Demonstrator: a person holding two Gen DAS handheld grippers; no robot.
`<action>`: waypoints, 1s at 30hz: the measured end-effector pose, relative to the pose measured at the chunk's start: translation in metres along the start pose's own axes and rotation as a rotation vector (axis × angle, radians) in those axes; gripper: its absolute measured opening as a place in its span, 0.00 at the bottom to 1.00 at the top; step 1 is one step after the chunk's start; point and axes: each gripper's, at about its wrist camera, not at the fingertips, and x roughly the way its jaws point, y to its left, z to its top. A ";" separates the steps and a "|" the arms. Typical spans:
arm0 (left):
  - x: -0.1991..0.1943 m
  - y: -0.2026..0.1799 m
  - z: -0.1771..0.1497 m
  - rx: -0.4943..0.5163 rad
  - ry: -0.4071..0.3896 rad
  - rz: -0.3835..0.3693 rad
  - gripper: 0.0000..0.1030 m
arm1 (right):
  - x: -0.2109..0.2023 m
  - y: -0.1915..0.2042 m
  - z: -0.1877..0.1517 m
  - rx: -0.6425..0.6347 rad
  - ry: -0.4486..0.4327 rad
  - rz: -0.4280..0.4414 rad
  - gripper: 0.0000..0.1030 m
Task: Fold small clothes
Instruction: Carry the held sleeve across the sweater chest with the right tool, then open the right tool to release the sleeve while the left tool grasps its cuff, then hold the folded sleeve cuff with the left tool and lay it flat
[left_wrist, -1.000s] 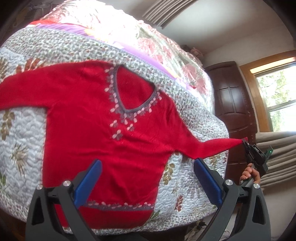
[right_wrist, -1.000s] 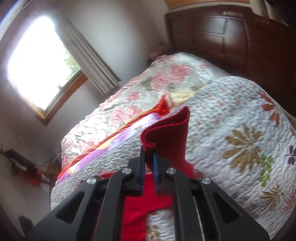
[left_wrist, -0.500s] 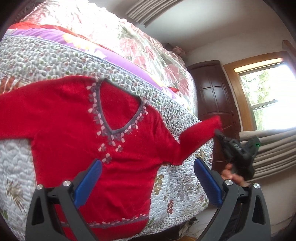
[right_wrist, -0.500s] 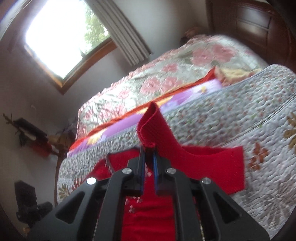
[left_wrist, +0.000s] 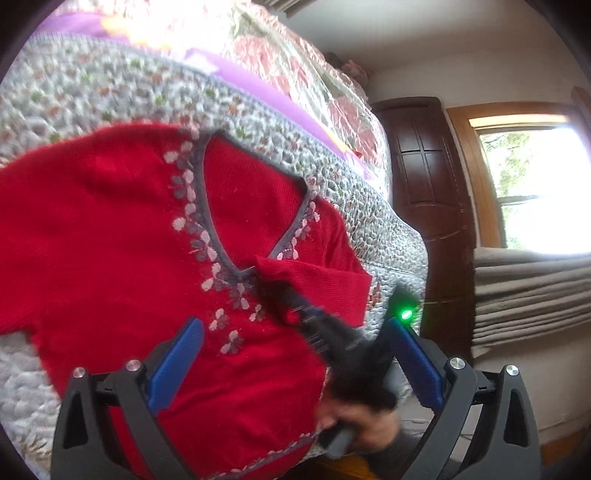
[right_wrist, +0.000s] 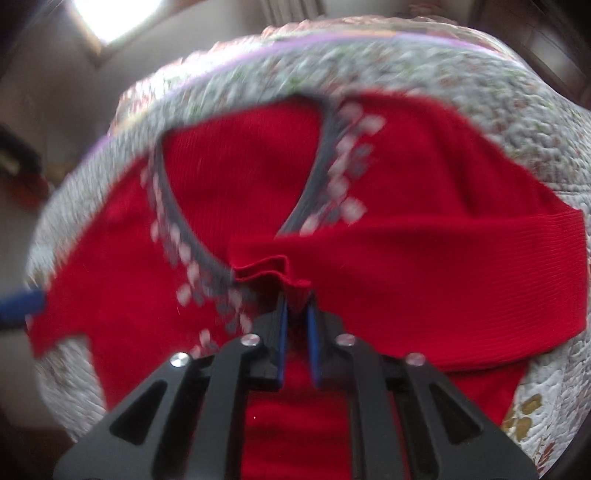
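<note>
A red sweater with a grey V-neck trimmed in pale flowers lies flat, front up, on a quilted bedspread that covers the bed. One sleeve is folded across the chest, its cuff resting just below the point of the neckline.

The right gripper has its blue-padded jaws nearly closed, a narrow gap between them, and the edge of the cuff sits in that gap; whether the pads are pressing on the knit cannot be told through the motion blur. In the left wrist view this gripper appears as a dark, blurred shape over the lower chest of the sweater, with a green light glowing on it and a hand around its handle.

The left gripper is spread wide, holding nothing, its blue pads hanging above the lower part of the sweater near the hem.

Beyond the far right corner of the bed stand a dark wooden door, a bright window and grey curtains.
</note>
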 end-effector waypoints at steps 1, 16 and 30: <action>0.009 0.007 0.004 -0.029 0.009 -0.032 0.96 | 0.002 0.007 -0.006 -0.027 -0.002 -0.017 0.17; 0.145 0.039 0.019 -0.176 0.189 -0.076 0.96 | -0.129 -0.036 -0.156 0.130 0.169 0.001 0.39; 0.160 0.007 0.015 -0.053 0.255 0.224 0.06 | -0.223 -0.044 -0.181 0.302 0.078 0.006 0.39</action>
